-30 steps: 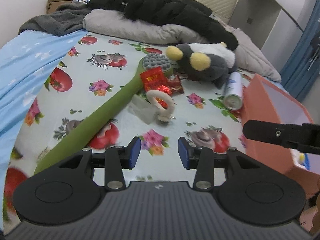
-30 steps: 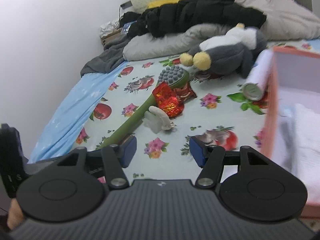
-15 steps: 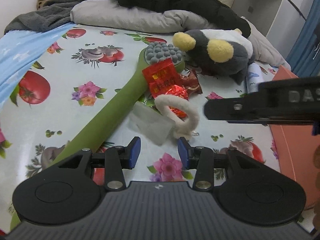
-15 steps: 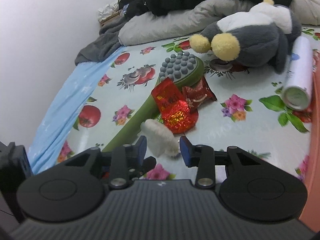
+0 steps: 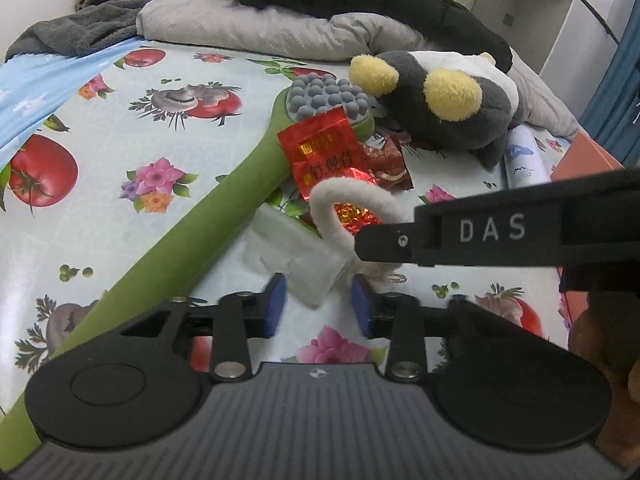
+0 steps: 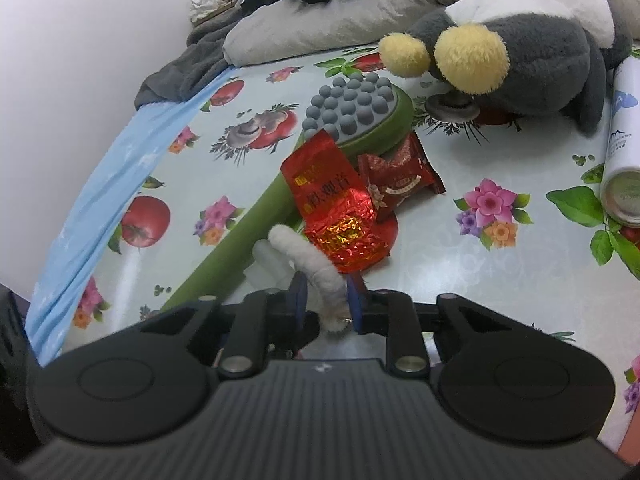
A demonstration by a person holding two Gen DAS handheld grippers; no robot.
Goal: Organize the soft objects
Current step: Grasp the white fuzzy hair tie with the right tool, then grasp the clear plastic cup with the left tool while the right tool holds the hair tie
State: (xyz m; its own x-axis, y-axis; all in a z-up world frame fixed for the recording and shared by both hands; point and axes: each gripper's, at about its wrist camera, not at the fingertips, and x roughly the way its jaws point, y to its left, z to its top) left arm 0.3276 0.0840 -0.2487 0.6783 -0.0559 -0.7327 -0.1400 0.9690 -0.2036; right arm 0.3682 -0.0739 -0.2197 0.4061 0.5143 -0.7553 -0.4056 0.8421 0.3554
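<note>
Right gripper (image 6: 323, 303) closing narrowly around fluffy white ring (image 6: 308, 260) beside green massager (image 6: 248, 236); left gripper (image 5: 318, 303) closing, half-wide, clear packet (image 5: 296, 256) between its jaws.

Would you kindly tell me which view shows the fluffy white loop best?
The left wrist view: the fluffy white loop shows its open arch there. The right wrist view shows it edge-on, running between the right tool's closing jaws.

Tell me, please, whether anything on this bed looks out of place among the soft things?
Yes. A green long-handled massage brush lies across the flowered sheet, with red foil snack packets heaped over its neck, and a spray can lies on its side beside the plush toy. None of these is soft, unlike the toy.
</note>
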